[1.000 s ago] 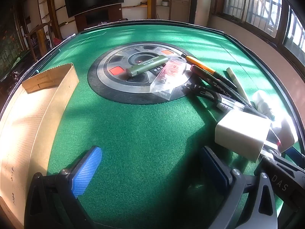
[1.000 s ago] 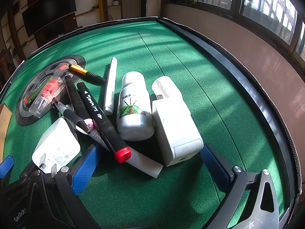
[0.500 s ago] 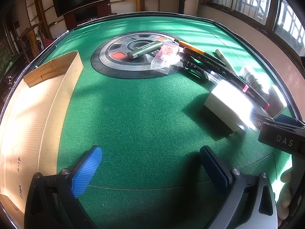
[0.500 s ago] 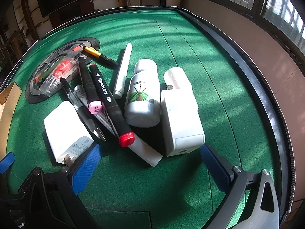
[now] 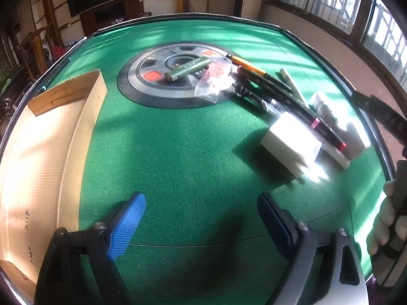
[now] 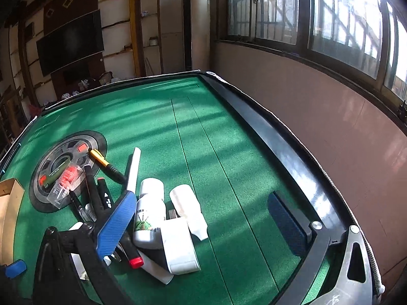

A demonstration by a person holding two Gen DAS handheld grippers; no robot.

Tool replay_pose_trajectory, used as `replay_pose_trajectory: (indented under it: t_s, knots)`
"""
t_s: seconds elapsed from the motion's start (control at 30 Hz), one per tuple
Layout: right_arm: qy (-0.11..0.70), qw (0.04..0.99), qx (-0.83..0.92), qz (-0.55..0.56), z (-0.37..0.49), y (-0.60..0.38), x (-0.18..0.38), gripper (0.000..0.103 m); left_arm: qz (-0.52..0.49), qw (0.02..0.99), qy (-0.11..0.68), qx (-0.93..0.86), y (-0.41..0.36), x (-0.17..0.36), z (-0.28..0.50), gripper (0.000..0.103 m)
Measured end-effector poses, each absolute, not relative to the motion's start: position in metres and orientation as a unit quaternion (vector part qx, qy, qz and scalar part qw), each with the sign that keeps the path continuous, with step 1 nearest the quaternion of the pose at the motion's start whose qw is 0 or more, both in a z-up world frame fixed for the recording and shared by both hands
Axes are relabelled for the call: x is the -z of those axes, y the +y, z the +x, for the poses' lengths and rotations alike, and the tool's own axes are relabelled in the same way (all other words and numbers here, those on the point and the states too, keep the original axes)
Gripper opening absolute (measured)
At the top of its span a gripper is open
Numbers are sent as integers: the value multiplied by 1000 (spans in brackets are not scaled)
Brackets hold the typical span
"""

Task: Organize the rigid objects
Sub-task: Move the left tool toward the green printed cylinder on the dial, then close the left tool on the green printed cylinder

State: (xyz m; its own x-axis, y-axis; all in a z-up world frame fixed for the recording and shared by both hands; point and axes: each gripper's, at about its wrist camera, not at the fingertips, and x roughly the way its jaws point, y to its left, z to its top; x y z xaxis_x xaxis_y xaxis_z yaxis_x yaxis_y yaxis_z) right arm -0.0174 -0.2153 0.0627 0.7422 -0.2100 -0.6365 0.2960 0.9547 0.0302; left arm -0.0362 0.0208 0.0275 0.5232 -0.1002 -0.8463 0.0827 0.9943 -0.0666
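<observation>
the left gripper (image 5: 201, 218) hangs over bare green surface (image 5: 178, 152), its blue pads spread wide with nothing between them. a cardboard box (image 5: 45, 137) lies to its left, open side up. ahead, a round disc (image 5: 175, 76) set in the surface carries a green tube (image 5: 188, 69) and a clear packet (image 5: 212, 82) with red print. to the right of these lies a heap: an orange pen (image 5: 250, 66), dark markers (image 5: 287, 99) side by side, a white stick (image 5: 292, 86), and a white charger (image 5: 291, 142) nearest the gripper, prongs toward the camera. a hand (image 5: 386, 223) grips a dark handle at the right edge.

the right gripper (image 6: 201, 226) is raised above the heap, also spread wide and holding nothing. below it a white bottle (image 6: 150, 213) with a green label lies on its side, touching a white block (image 6: 179, 246) and a white cylinder (image 6: 188, 208). a red-capped marker (image 6: 132, 256) passes under the left pad. the surface's black rim (image 6: 274, 147) runs along the right, beside a wall under windows.
</observation>
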Motion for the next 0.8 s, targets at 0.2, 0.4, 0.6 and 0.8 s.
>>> replay_pose_trajectory:
  t_s: [0.2, 0.4, 0.6, 0.8]
  knots:
    - [322, 935, 112, 101, 5, -230, -59, 103, 21, 891, 451, 43, 26, -73, 16, 92]
    - [327, 936, 103, 82, 6, -219, -54, 103, 51, 885, 459, 57, 12, -53, 95, 92]
    - [326, 937, 95, 86, 8, -217, -54, 103, 124, 876, 466, 30, -2, -24, 137, 92]
    - [336, 933, 99, 75, 11, -214, -51, 103, 59, 874, 477, 76, 13, -25, 141, 53]
